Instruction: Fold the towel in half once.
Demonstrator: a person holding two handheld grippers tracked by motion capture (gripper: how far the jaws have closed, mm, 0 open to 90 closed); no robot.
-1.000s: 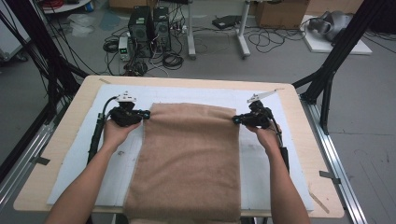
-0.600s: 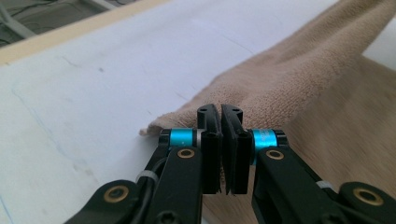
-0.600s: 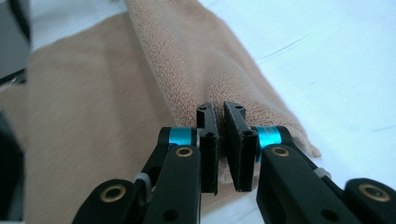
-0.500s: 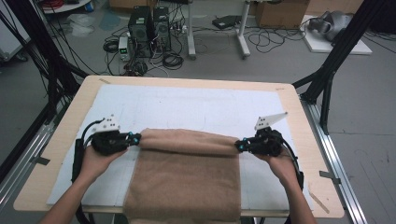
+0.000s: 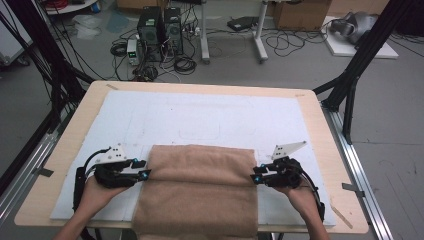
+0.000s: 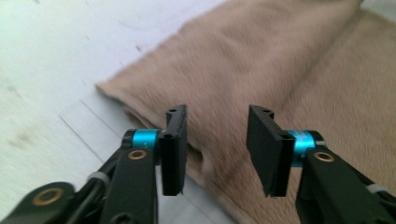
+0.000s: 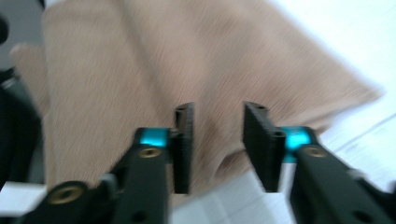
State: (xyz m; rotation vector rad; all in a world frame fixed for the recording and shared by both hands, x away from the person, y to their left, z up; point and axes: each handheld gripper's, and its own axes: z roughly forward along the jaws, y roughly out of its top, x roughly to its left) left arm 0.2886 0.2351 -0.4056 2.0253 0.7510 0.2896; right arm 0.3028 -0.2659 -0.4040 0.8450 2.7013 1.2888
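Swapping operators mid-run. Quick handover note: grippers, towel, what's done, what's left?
Left gripper: open, jaws just opened, nothing between the fingers, at the towel's left edge.
Right gripper: open, jaws just opened, nothing pinched, at the towel's right edge.
Towel: tan, on the white mat, near end hanging over the table's front edge.
Done: far end folded back toward the person; fold line runs between the two grippers, top layer released.
Left: probably back the grippers off, then a further fold or smoothing if wanted.
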